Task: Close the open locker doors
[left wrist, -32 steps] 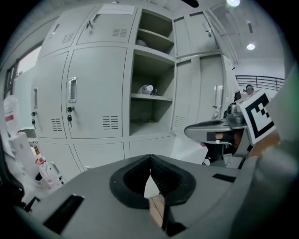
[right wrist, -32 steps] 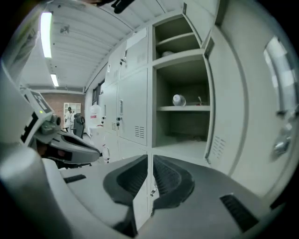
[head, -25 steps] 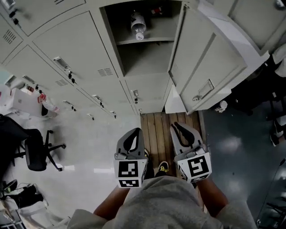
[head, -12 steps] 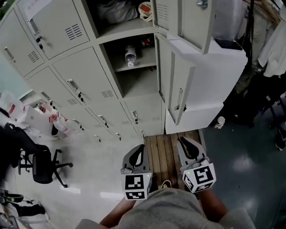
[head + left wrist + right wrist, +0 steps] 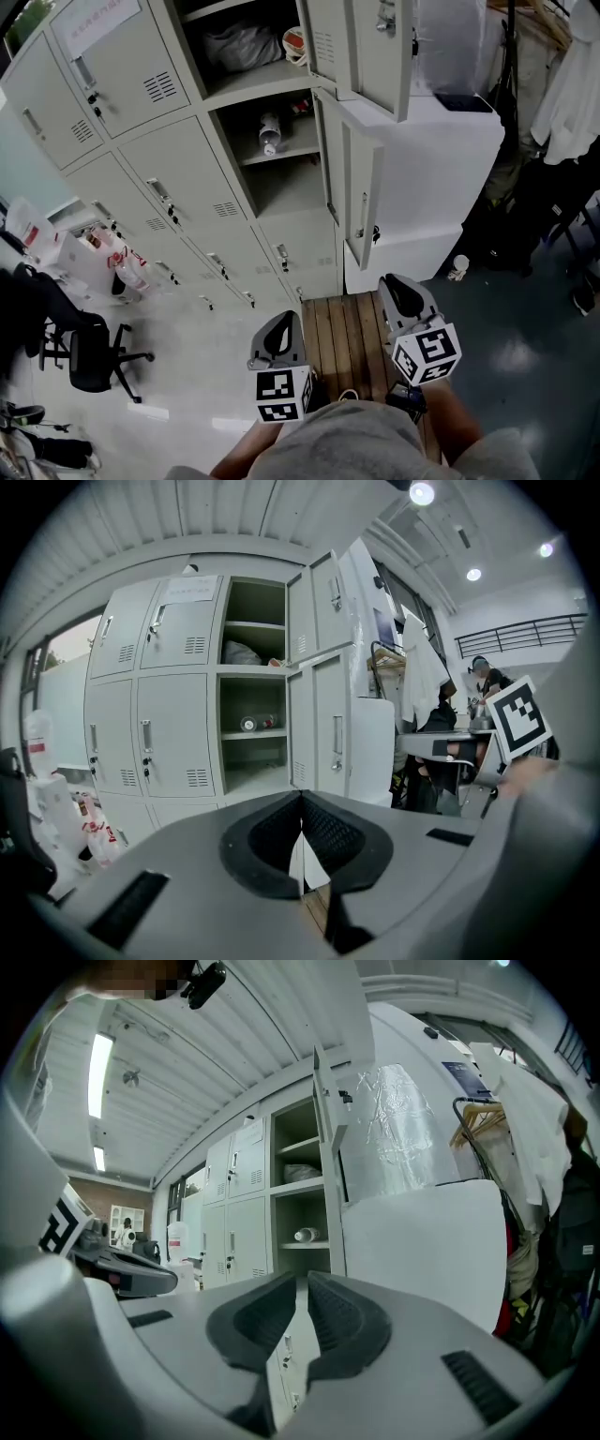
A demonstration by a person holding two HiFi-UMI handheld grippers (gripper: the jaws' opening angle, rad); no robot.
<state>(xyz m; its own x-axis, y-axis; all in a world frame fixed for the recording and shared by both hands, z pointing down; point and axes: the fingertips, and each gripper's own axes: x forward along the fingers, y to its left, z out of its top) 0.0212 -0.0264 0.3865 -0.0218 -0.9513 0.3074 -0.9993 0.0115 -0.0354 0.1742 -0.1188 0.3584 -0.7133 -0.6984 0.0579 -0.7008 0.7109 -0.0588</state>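
While the upper door point(image 5: 361, 42) and lower door point(image 5: 364, 192) of the lockers point(image 5: 178, 197) hang open, both grippers sit well short of them, so this looks like the approach. Next, one must reach a door's outer face and push. The left gripper point(image 5: 285, 321) is pressed together and empty; the right gripper point(image 5: 395, 284) is a slit apart, holding nothing.

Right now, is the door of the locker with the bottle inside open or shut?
Open: the locker door stands swung out from the cabinet, leaving the bottle on its shelf exposed.
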